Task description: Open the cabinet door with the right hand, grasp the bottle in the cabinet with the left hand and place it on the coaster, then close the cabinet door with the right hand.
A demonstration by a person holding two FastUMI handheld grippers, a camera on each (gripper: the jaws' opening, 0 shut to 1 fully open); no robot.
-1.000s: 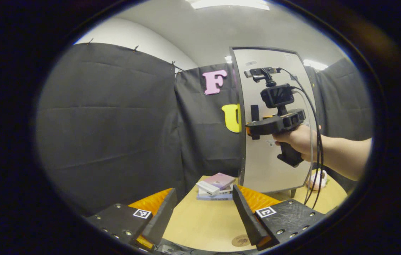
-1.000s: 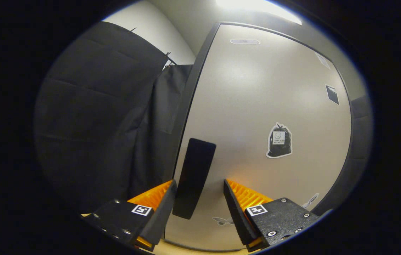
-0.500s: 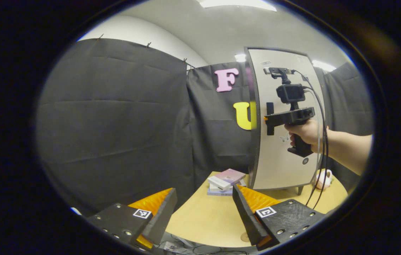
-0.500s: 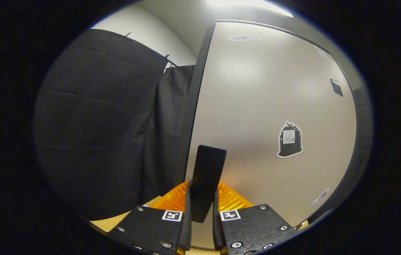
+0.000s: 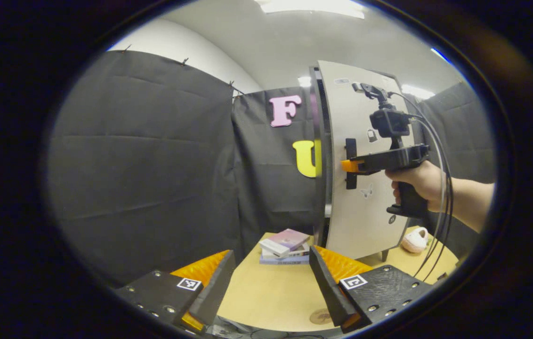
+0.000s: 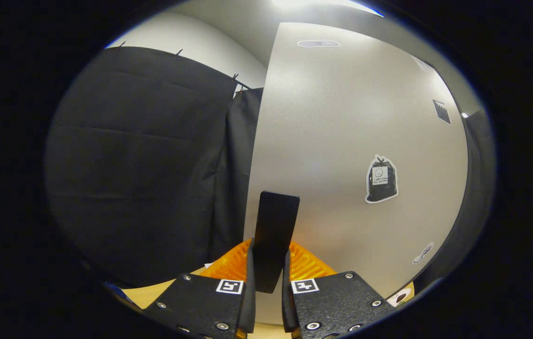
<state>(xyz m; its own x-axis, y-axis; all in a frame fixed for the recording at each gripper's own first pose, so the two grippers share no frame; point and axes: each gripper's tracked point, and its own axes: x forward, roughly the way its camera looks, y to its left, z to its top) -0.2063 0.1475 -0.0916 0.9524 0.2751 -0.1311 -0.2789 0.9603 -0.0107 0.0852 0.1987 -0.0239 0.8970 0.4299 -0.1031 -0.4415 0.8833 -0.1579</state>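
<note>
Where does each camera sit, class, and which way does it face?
Left gripper view: rides the open left gripper, low over the table, facing the cabinet door and the hand holding the right gripper.
Right gripper view: rides the right gripper, close to the door, fingers clamped on its handle.
Shared: door, handle.

right gripper (image 6: 266, 282) | clamps handle (image 6: 273, 240) (both fingers) | cabinet door (image 6: 351, 141)

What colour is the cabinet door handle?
Black, against the pale grey door. The handle shows best in the right gripper view.
</note>
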